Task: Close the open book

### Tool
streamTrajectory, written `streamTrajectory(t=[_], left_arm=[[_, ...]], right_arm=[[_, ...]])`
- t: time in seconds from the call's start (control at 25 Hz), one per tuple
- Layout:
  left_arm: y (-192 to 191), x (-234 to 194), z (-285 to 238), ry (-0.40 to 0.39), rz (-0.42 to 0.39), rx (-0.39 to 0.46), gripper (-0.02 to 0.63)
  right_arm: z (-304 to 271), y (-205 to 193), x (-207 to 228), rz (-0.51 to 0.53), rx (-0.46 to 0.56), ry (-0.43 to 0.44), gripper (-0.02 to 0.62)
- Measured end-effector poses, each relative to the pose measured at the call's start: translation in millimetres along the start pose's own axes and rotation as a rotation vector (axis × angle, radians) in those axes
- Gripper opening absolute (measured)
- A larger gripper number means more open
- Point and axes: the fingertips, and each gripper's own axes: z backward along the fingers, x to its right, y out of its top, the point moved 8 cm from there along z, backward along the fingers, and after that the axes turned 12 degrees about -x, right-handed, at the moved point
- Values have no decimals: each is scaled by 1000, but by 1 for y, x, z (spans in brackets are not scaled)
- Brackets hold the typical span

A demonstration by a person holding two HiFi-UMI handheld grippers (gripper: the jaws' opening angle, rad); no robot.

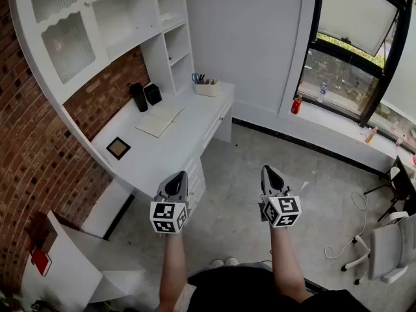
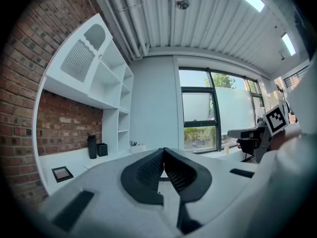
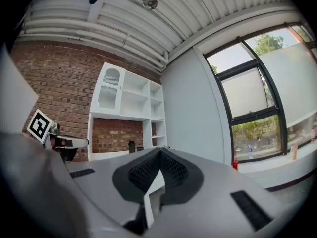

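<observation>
The open book (image 1: 159,120) lies flat on the white table (image 1: 174,153), with its pale pages facing up, about in the middle of the table's length. Nothing touches it. Behind it, close to the brick wall (image 1: 26,142), a black bottle (image 1: 138,97) and a small black box (image 1: 153,93) stand just beside each other. Toward the near end of the table, apart from the book, a small dark square frame (image 1: 118,148) lies flat. At the far end a white holder (image 1: 207,87) with pens and scissors stands, near the white shelf unit (image 1: 130,18) that rises above the table.

Both grippers are well apart from the book, held out over the floor (image 1: 260,155) before the near part of the table. The left gripper (image 1: 175,182) is close to the table's front side, and the right gripper (image 1: 272,177) is beside it, farther from the table. In each gripper view the two black ribbed jaws meet at their tips and there is nothing between them, so both are closed and empty.

On the right a large window (image 1: 351,51) has a wide sill, and a red bottle (image 1: 296,104) stands on it. A white chair (image 1: 390,249) stands at the right edge of the head view, and a white cable (image 1: 351,229) lies on the floor near it.
</observation>
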Motion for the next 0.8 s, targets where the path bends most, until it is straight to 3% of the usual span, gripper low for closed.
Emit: streamTrajectory(t=[0.8], left_arm=[[-4,2,-8,-33,5,-13,9]], right_arm=[[-1,1,2,-47,37,8,-2]])
